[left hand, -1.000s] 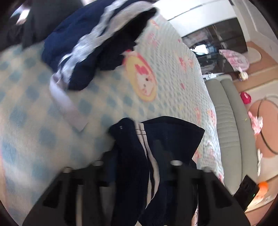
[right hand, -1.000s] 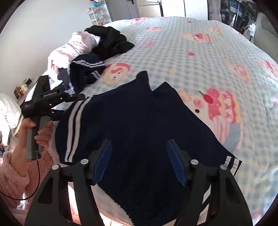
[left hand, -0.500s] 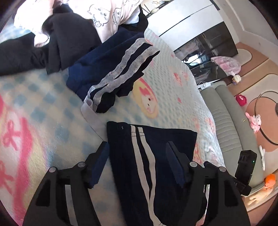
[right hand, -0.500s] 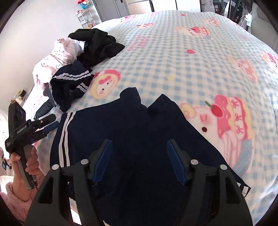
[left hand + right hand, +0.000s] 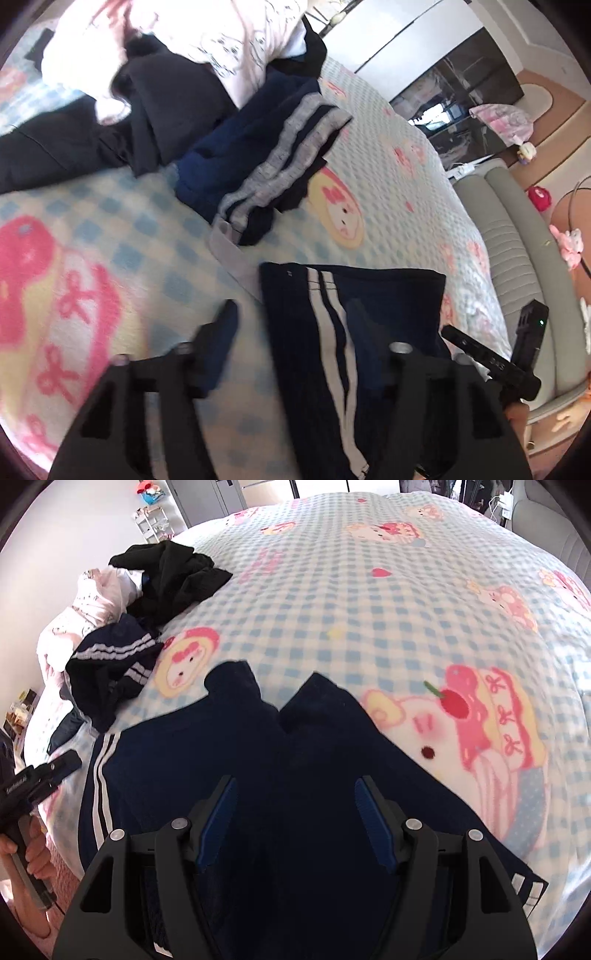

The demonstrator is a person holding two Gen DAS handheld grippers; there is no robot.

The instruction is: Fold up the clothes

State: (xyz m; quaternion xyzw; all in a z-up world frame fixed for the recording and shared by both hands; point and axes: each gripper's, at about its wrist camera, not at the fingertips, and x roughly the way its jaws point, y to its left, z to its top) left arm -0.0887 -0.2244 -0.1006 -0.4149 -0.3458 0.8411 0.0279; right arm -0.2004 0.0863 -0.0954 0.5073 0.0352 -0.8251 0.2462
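A navy garment with two white stripes point(image 5: 373, 295) point(image 5: 221, 760) lies spread flat on the checked cartoon blanket point(image 5: 369, 590). My left gripper point(image 5: 295, 314) hovers over its striped edge with the jaws opening. The cloth lies under and between the fingers, and the pads do not press on it. The same gripper shows at the left of the right wrist view point(image 5: 40, 775), held by a hand. My right gripper point(image 5: 295, 786) stands open just above the middle of the garment, gripping nothing. It also shows at the right edge of the left wrist view point(image 5: 484, 356).
A heap of unfolded clothes lies beyond the garment: a navy striped piece point(image 5: 266, 158) point(image 5: 110, 664), black cloth point(image 5: 166, 110) point(image 5: 170, 576) and a pink-white piece point(image 5: 192, 37). A grey sofa point(image 5: 517, 258) runs along the bed's far side. The blanket's edge drops off near the hand.
The left gripper was shut on the garment's striped edge; it has let go and opened, leaving the cloth flat. The right gripper has sunk closer to the garment, still open.
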